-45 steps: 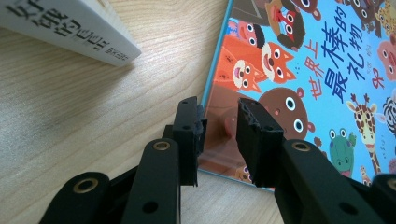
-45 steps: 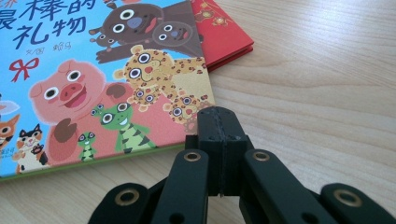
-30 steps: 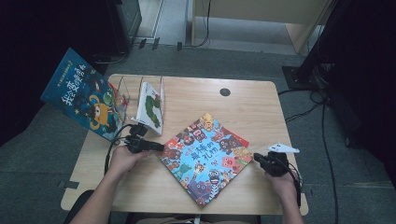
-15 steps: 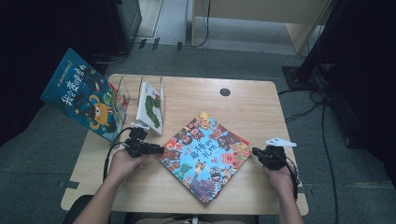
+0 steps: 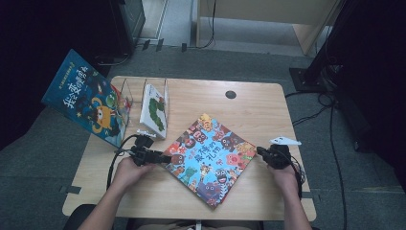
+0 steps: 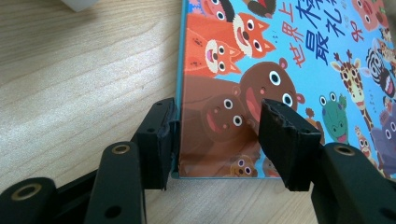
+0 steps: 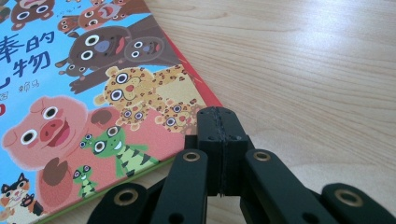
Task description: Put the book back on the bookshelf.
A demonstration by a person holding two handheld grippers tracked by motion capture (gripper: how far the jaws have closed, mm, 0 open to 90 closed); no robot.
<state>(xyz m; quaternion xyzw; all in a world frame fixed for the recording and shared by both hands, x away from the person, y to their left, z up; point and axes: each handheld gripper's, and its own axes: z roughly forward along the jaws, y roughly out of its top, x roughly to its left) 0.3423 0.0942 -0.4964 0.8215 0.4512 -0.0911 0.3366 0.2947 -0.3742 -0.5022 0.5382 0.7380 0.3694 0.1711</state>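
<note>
High view: the animal picture book point(image 5: 209, 158) lies flat, turned cornerwise, on the wooden table point(image 5: 253, 103). The left gripper point(image 5: 160, 157) has just been opening, its jaws released astride the book's corner. The right gripper point(image 5: 261, 152), clenched empty, sits at the opposite corner.

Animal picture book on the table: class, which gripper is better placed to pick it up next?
Left. The left gripper has open jaws straddling a corner of the picture book; the right gripper is shut at the opposite corner.
</note>
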